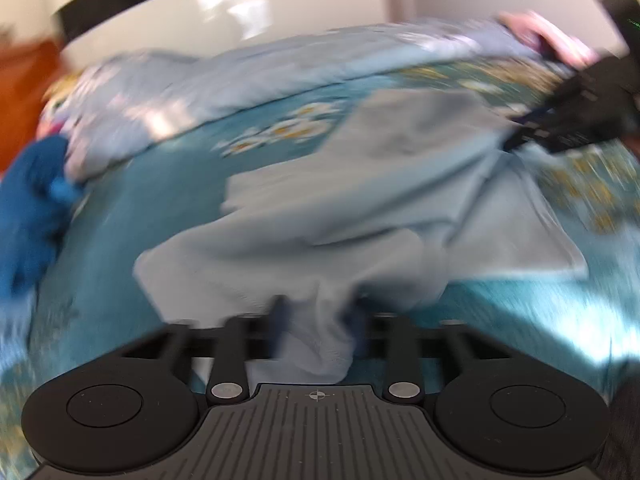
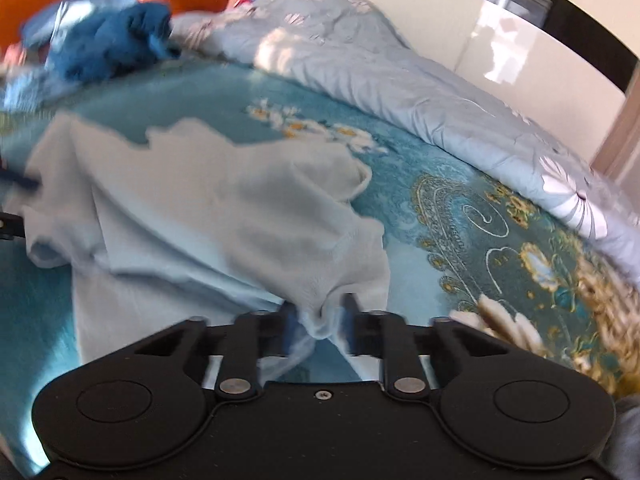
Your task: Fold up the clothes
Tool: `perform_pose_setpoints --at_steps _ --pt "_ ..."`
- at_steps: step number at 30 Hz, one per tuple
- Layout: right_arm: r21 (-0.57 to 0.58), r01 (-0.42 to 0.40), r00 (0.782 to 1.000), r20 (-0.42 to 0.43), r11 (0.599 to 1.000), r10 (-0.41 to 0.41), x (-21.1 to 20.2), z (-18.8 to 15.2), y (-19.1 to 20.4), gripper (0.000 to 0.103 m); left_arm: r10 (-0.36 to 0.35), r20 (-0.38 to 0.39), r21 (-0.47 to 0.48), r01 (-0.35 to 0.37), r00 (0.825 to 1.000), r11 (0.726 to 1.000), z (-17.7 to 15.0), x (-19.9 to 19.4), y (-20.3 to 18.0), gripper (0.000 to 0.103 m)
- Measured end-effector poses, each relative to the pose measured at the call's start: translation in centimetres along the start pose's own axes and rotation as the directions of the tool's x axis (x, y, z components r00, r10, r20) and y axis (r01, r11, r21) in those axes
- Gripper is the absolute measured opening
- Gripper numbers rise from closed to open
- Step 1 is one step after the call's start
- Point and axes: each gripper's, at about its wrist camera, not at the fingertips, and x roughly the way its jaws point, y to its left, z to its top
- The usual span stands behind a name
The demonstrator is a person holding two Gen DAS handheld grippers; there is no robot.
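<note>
A: What is each hand-held gripper doing?

B: The left hand-held gripper is pinched on a bunched edge of the pale blue garment, cloth squeezed between its dark fingers. The right hand-held gripper is clamped on another gathered edge of it.

A: And where does the garment lie?

B: Spread on the bed's teal bedspread, running from each grip toward twelve o'clock. In the left view the other gripper shows at about two o'clock.

A: How should this fold go?

B: I'd judge both edges should rise together, level and taut, then be laid over in one sweep, so the thin fabric doesn't sag or crumple between the grips.

A: What about the materials?

B: The garment looks soft, light and limp, with loose creases. The bedspread is flat with floral and paisley printing. A puffy quilted comforter lies beyond at one o'clock, and a crumpled dark blue cloth sits at eleven.
</note>
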Motion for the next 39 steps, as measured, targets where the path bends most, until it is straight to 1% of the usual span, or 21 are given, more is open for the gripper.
perform_pose_setpoints --at_steps 1,4,6,8,11,12,15,17,19,20,21,23,27,31,32,33,34,35,36,38,39 --pt "0.02 -0.001 1.0 0.017 1.0 0.0 -0.5 0.3 -0.1 0.012 0.011 0.011 -0.048 -0.01 1.0 0.999 0.3 -0.2 0.6 0.004" --pt "0.072 0.001 0.995 0.096 0.997 -0.008 -3.0 1.8 -0.6 0.01 0.078 0.094 -0.121 -0.067 0.993 0.99 1.5 -2.0 1.8 0.003" --pt "0.091 0.007 0.987 0.162 0.996 -0.022 -5.3 3.1 -1.0 0.008 0.121 0.172 -0.142 -0.097 0.978 0.985 3.0 -4.1 2.6 0.003" --pt "0.091 0.025 0.974 0.22 0.996 -0.044 -7.7 4.8 -1.2 0.005 0.161 0.253 -0.164 -0.121 0.954 0.979 5.2 -6.5 3.7 0.003" --pt "0.097 0.072 0.946 0.309 0.993 -0.099 -11.7 7.8 -1.8 0.0 0.22 0.385 -0.212 -0.147 0.896 0.966 9.1 -11.0 5.7 0.002" --pt "0.103 0.089 0.934 0.338 0.991 -0.119 -13.0 8.8 -2.2 0.0 0.236 0.431 -0.228 -0.147 0.871 0.962 10.4 -12.7 6.2 0.001" --pt "0.134 0.145 0.877 0.442 0.98 -0.19 -18.1 11.3 -3.3 0.0 0.251 0.555 -0.237 -0.138 0.793 0.962 13.8 -17.9 7.3 0.001" --pt "0.145 0.147 0.851 0.485 0.978 -0.2 -21.0 12.4 -3.9 0.0 0.246 0.601 -0.225 -0.135 0.76 0.965 15.2 -20.6 7.3 0.001" --pt "0.13 0.138 0.855 0.485 0.982 -0.184 -22.6 12.6 -3.9 0.0 0.232 0.618 -0.202 -0.133 0.751 0.97 15.7 -22.0 6.7 0.001" --pt "0.117 0.131 0.862 0.477 0.984 -0.172 -22.8 12.3 -3.7 0.0 0.228 0.618 -0.188 -0.14 0.753 0.972 15.5 -22.1 6.3 0.001" --pt "0.102 0.123 0.872 0.464 0.987 -0.157 -22.7 11.9 -3.4 0.0 0.222 0.609 -0.176 -0.143 0.761 0.974 15.0 -21.8 5.9 0.001" --pt "0.071 0.103 0.902 0.413 0.992 -0.123 -21.5 10.4 -2.5 0.0 0.201 0.565 -0.166 -0.128 0.801 0.978 13.6 -20.4 5.4 0.001" --pt "0.018 0.044 0.957 0.285 0.999 -0.048 -17.7 6.3 0.1 0.001 0.169 0.417 -0.163 -0.11 0.893 0.98 9.1 -15.4 5.4 0.001" --pt "-0.008 -0.065 0.986 0.15 0.998 0.065 -12.3 2.1 3.3 0.002 0.126 0.258 -0.157 -0.087 0.958 0.984 4.1 -10.5 5.4 0.005" --pt "-0.012 -0.082 0.99 0.115 0.997 0.083 -10.8 1.2 4.3 0.007 0.122 0.224 -0.156 -0.088 0.967 0.984 3.0 -9.4 5.3 0.005" --pt "-0.016 -0.099 0.992 0.082 0.995 0.1 -9.5 0.4 5.3 0.011 0.118 0.19 -0.156 -0.089 0.975 0.984 1.9 -8.3 5.2 0.009" --pt "-0.02 -0.111 0.992 0.06 0.994 0.112 -8.4 -0.4 6.2 0.013 0.114 0.156 -0.155 -0.09 0.981 0.984 0.8 -7.1 5.0 0.018" --pt "-0.024 -0.118 0.992 0.043 0.993 0.119 -7.3 -1.0 6.8 0.02 0.116 0.126 -0.155 -0.096 0.985 0.983 0.1 -6.2 4.8 0.023" --pt "-0.027 -0.126 0.992 0.027 0.992 0.126 -6.2 -1.6 7.4 0.03 0.116 0.102 -0.151 -0.1 0.988 0.983 -0.5 -5.3 4.5 0.033" --pt "-0.041 -0.136 0.991 0.0 0.99 0.136 -4.5 -1.9 8.2 0.038 0.112 0.066 -0.131 -0.103 0.991 0.986 -1.6 -4.0 4.1 0.037" --pt "-0.049 -0.138 0.99 -0.011 0.989 0.137 -3.9 -2.0 8.3 0.039 0.118 0.05 -0.112 -0.111 0.992 0.987 -2.0 -3.5 3.7 0.04"
